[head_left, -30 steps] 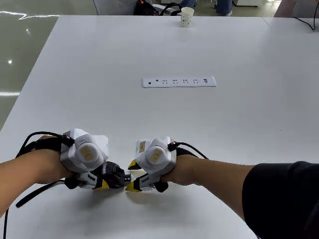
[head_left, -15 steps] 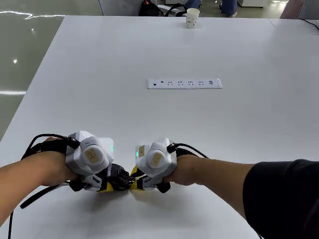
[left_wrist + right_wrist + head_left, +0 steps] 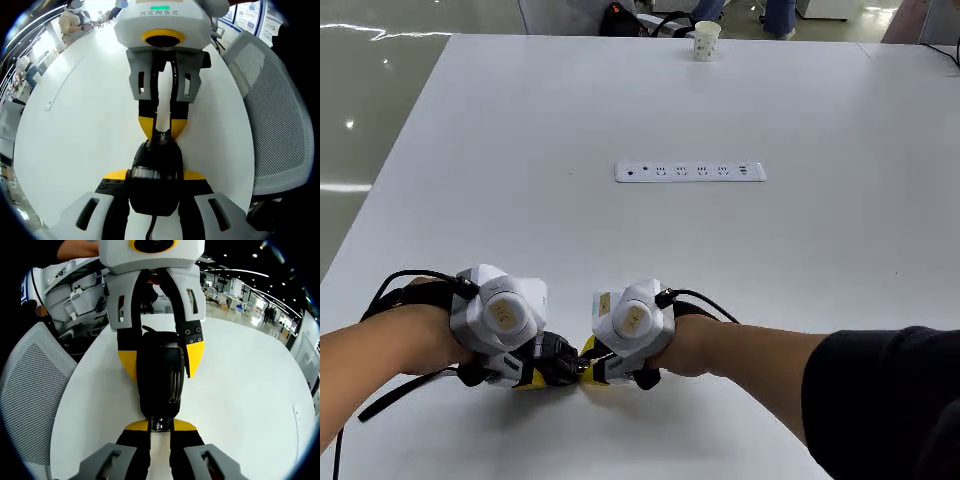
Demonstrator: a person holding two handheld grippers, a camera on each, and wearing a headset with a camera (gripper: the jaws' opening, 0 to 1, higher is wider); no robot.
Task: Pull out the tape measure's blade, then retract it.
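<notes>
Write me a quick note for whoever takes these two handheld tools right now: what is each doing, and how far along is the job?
Left gripper: jaws shut on the black tape measure, low over the white table.
Right gripper: facing it, jaws apparently pinched on the blade tip.
Done: both grips taken.
Left: pull the blade out, then retract it; no blade length is drawn out yet.
</notes>
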